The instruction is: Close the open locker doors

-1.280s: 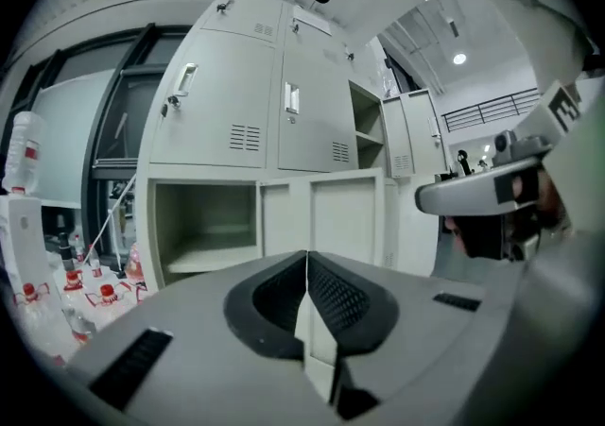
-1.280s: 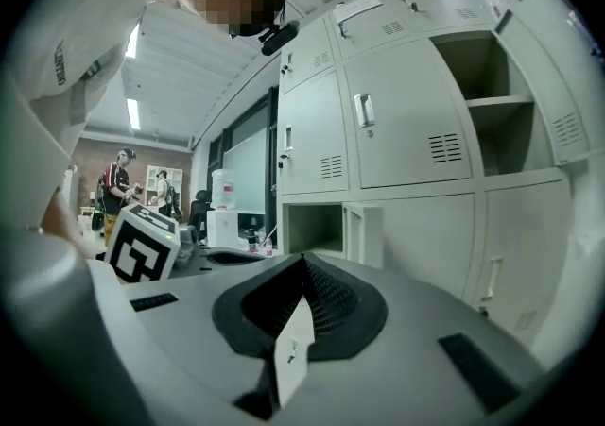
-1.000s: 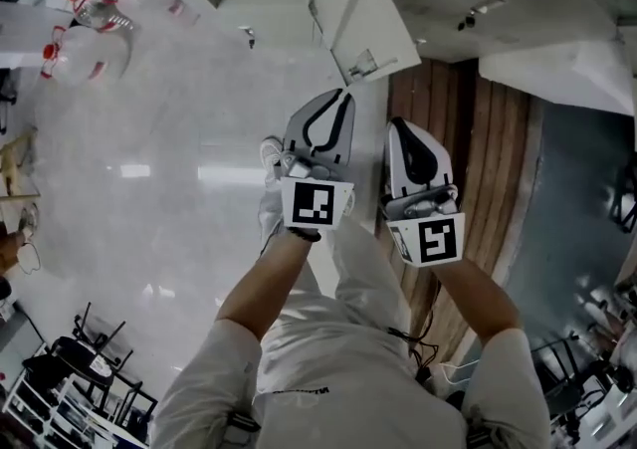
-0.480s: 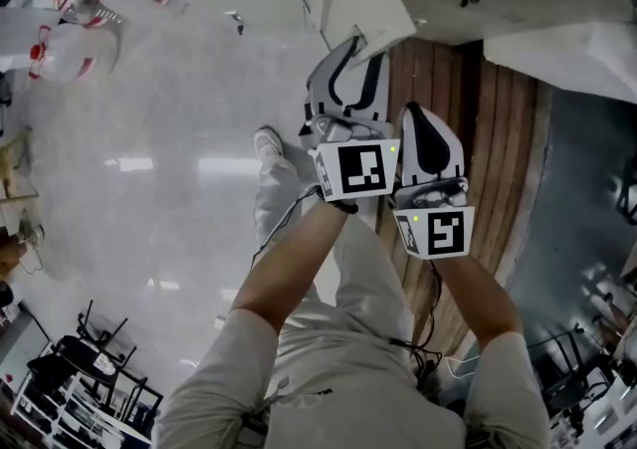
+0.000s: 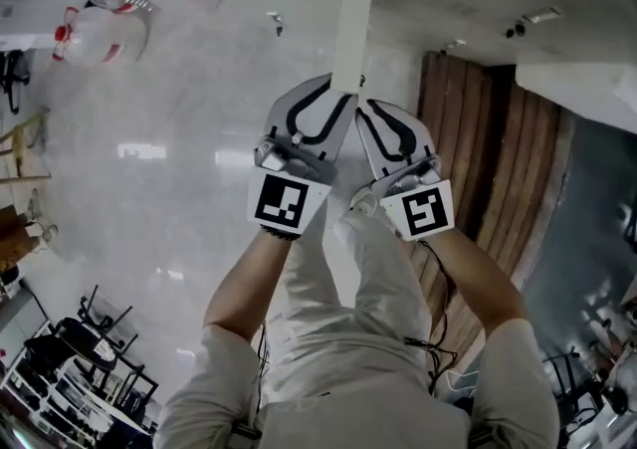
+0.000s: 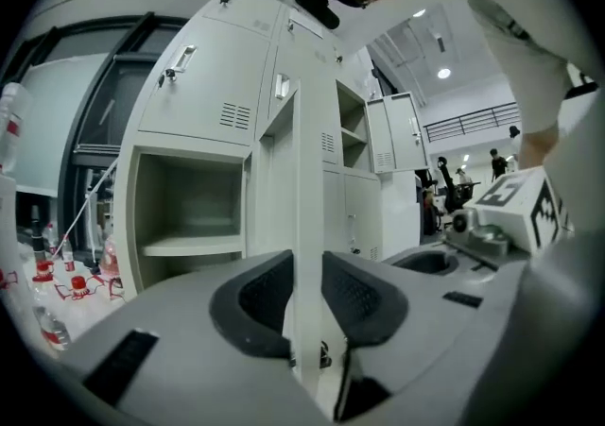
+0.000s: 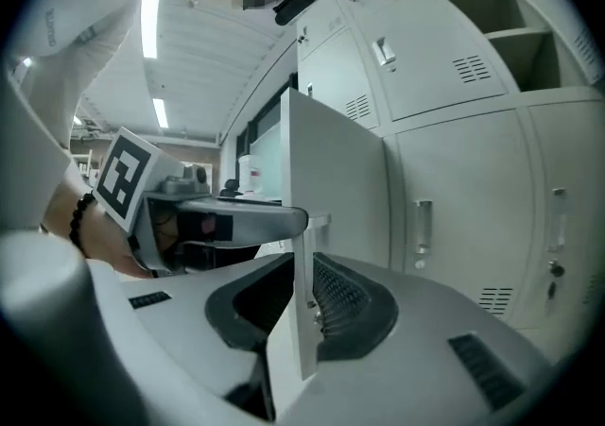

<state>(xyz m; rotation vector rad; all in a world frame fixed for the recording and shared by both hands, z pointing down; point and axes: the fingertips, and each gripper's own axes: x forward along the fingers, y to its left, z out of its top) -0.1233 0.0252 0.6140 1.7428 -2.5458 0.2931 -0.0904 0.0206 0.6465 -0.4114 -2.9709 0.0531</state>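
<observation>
A bank of pale grey metal lockers (image 6: pixel 203 84) stands ahead, with one thin grey locker door (image 6: pixel 312 178) standing open, edge-on to the person. The left gripper (image 6: pixel 307 287) is closing, its jaws against both faces of the door's edge. The right gripper (image 7: pixel 302 297), just beside it, is opening with that same edge between its jaws.

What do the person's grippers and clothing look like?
Left gripper and right gripper are pale grey, rounded shells with black-lined jaws, each carrying a white cube with black square markers. A dark cable trails from the right one. The person wears a light short-sleeved top, light trousers and a dark wristband.
</observation>
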